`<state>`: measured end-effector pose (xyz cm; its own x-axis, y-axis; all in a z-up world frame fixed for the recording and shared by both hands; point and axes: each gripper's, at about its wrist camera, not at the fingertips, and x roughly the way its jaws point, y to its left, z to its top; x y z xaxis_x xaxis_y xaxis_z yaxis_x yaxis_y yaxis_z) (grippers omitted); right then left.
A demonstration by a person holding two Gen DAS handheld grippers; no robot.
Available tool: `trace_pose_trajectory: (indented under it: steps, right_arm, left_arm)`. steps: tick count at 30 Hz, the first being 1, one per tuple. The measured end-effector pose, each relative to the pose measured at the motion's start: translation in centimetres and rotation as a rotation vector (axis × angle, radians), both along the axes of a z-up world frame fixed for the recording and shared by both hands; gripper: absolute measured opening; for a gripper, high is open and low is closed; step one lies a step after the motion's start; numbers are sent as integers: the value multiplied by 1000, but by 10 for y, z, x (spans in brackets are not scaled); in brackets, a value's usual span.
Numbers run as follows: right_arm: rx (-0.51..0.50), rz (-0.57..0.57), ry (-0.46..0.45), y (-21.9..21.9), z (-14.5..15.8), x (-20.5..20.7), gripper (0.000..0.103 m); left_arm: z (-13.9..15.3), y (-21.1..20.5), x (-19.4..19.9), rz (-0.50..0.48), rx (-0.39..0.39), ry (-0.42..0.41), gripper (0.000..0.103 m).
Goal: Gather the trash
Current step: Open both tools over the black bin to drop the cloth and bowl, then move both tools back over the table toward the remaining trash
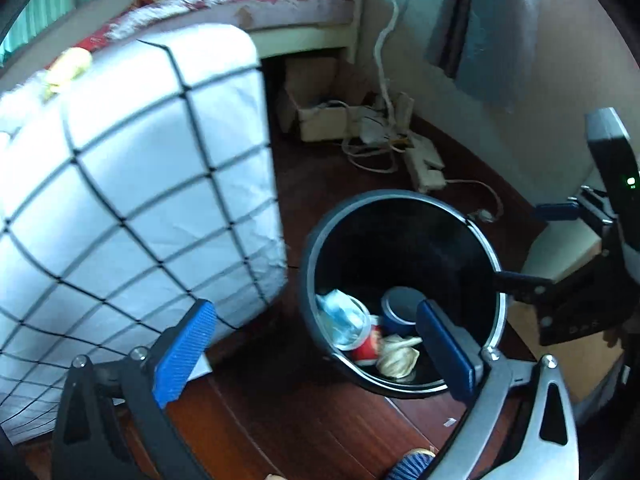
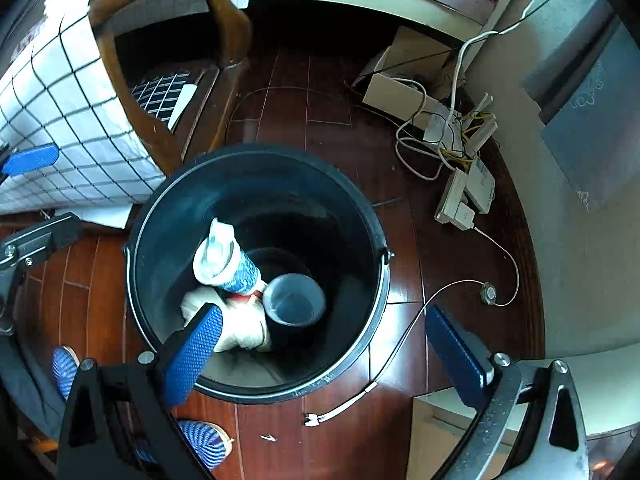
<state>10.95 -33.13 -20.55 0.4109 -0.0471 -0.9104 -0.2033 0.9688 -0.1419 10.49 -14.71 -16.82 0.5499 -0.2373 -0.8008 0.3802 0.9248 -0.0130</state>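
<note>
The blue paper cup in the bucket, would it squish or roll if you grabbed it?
Probably both. The blue paper cup looks thin-walled with tissue stuffed in its mouth, so it would likely crush easily. It lies on its side in the bucket, so a nudge might roll it. It is probably very light.

Soft, cool daylight fills both views, brightest on the white gridded cloth (image 1: 132,184). The dark bucket (image 2: 256,184) swallows light, its far inner wall nearly black. The red-brown floor (image 2: 400,292) beside the bucket shows glossy glare. Fisheye bending and black vignette crowd the edges; the left-wrist view is slightly blurred.
</note>
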Motion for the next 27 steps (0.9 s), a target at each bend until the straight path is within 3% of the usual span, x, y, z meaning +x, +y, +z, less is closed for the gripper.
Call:
trace_pose_trajectory:
  steps: [23,27]
  right_arm:
    - [90,37,-200,27,64,-8,102]
    - [114,47,-250,34,79,-10,102]
  left_arm:
    - [62,17,-4,104,5,-180,102]
    - [78,27,-7,136,21,-248,102]
